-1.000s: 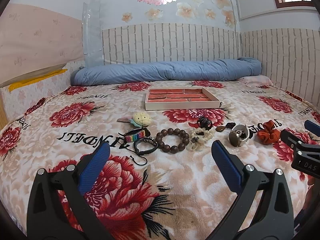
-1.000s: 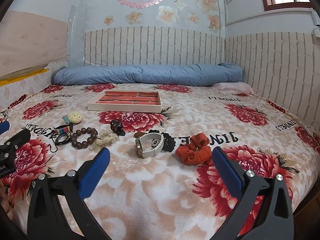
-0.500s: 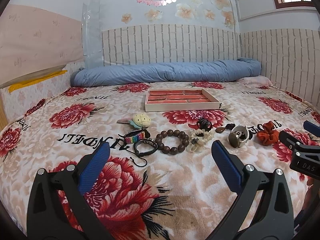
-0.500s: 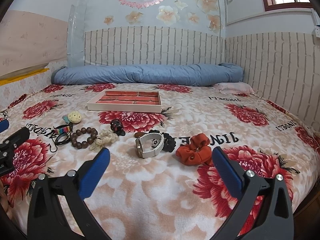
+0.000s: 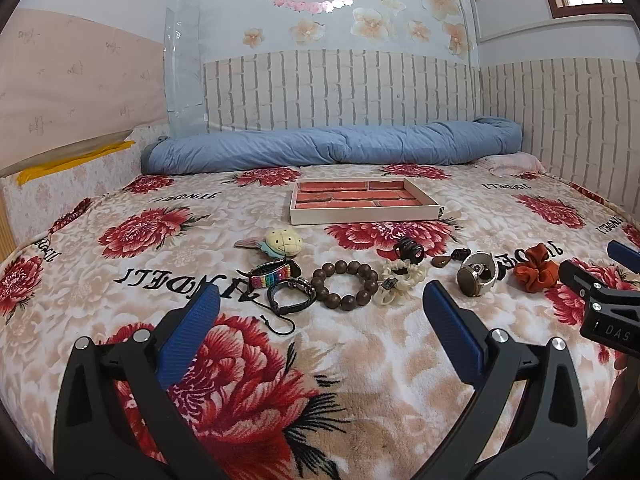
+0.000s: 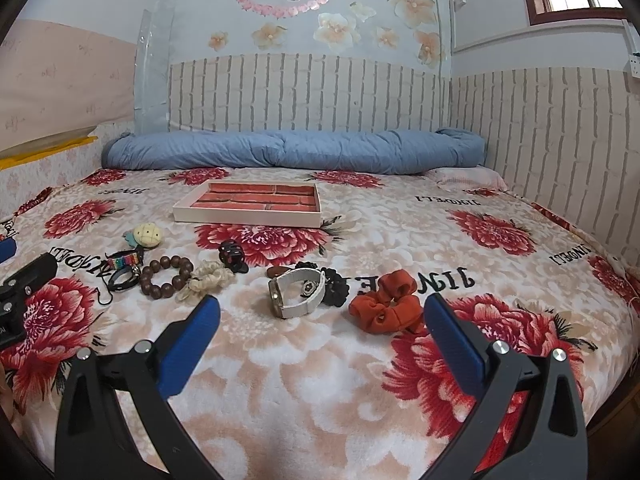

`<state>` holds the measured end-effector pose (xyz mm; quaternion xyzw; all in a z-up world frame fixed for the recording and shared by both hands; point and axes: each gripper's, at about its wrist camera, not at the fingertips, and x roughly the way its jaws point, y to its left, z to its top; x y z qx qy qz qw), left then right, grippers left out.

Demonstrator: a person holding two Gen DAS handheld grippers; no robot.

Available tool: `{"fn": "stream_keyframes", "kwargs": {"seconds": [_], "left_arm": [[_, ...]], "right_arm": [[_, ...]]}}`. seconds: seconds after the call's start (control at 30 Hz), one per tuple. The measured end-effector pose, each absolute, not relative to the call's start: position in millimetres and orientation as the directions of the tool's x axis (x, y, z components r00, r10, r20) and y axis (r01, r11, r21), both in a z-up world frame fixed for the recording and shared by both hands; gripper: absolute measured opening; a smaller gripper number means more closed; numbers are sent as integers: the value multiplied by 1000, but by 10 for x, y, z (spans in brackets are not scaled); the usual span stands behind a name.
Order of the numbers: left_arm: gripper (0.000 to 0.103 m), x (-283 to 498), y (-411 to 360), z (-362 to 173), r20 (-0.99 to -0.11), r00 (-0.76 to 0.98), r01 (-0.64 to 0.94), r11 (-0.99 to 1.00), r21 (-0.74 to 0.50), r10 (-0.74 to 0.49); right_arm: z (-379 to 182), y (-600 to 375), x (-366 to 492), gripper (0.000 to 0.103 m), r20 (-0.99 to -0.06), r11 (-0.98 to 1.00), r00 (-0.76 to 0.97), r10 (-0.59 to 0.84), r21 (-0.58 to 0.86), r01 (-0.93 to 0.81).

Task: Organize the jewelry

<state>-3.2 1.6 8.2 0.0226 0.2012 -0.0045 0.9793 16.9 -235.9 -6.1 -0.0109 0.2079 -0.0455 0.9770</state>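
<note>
Jewelry lies in a row on the floral bedspread: a brown bead bracelet (image 5: 345,285) (image 6: 165,278), a rainbow band (image 5: 271,275), a black cord bracelet (image 5: 291,296), a cream scrunchie (image 5: 400,278), a black hair claw (image 5: 409,249), a white-strapped watch (image 5: 478,276) (image 6: 297,294) and an orange scrunchie (image 5: 536,268) (image 6: 386,308). A compartmented tray with red lining (image 5: 362,200) (image 6: 250,202) sits further back. My left gripper (image 5: 320,316) is open and empty, short of the bracelets. My right gripper (image 6: 322,320) is open and empty, short of the watch.
A small plush turtle (image 5: 280,242) lies behind the bracelets. A rolled blue duvet (image 5: 332,148) lies along the brick-pattern wall at the back. The bed's right edge (image 6: 616,396) drops off near the right gripper.
Both grippers have stayed nearly still and open; the left view has crept very slightly. Nothing on the bed has moved.
</note>
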Motion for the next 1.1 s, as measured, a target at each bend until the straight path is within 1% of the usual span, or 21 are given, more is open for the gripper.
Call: {"fn": "stream_keyframes", "kwargs": {"seconds": [0.4, 1.1], "left_arm": [[98, 15, 43, 162, -396, 918, 16, 999, 38, 0], [98, 10, 14, 66, -399, 917, 20, 999, 43, -1]], "right_arm": [[-120, -2378, 144, 99, -408, 996, 909, -89, -37, 81], [-152, -2382, 144, 99, -409, 996, 908, -94, -31, 89]]}}
